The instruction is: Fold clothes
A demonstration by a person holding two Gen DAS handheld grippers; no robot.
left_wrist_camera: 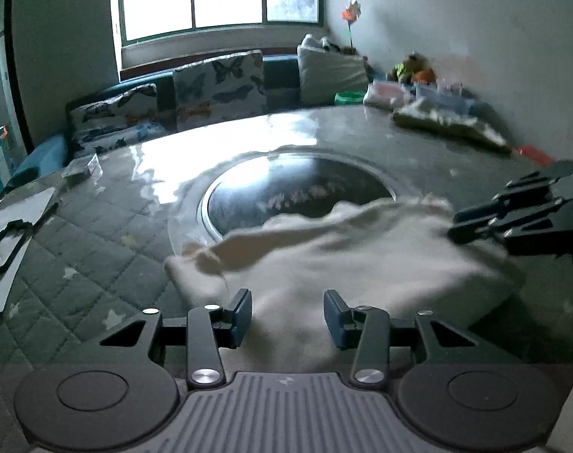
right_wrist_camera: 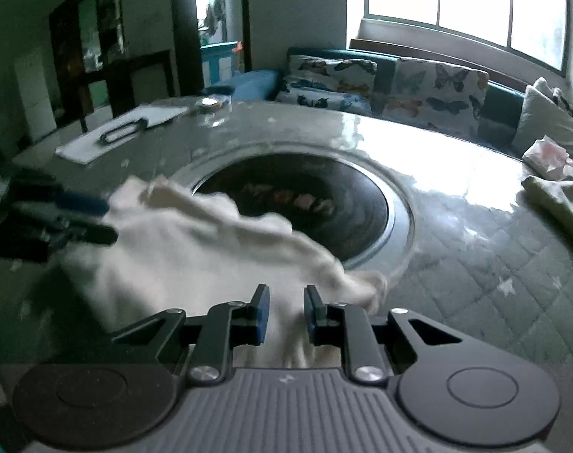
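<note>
Behind the quilted table light is glaring. You are pinching the white garment in the right gripper — left gripper half-open, gripping nothing — so keep edges aligned.

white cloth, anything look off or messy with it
The white cloth lies rumpled, its far edge spilling over the rim of the round dark recess in the table; one corner near the right hand-held gripper is bunched up.
</note>
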